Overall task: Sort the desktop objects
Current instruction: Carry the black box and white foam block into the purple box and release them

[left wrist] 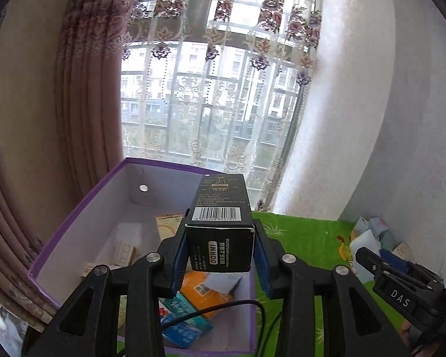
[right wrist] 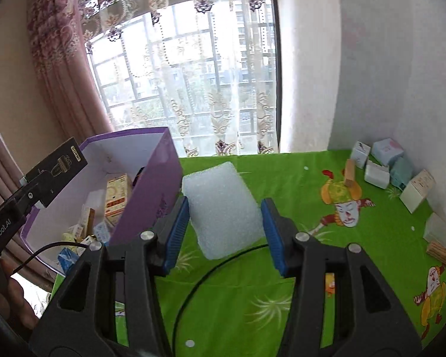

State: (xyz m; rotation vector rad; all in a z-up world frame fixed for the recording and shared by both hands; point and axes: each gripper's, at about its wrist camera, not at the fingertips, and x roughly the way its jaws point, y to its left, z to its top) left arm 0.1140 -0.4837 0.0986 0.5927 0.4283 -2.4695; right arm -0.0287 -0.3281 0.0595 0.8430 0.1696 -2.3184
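From my left wrist view, my left gripper (left wrist: 220,248) is clamped on a black carton (left wrist: 220,226), its blue pads pressed on both sides, the barcode face up. I hold it in the air above the open purple box (left wrist: 83,217), which has small packages lying on its floor — an orange packet (left wrist: 203,293) and a teal one (left wrist: 184,318) at the near end. The box stands at the left of the green surface (left wrist: 309,238); far right, small cartons cluster by the wall.

From my right wrist view, my right gripper (right wrist: 226,232) grips a white foam block (right wrist: 223,211) between its blue pads, raised over the green cloth just right of the purple box. Pale small boxes (right wrist: 386,163) sit at the far right corner.
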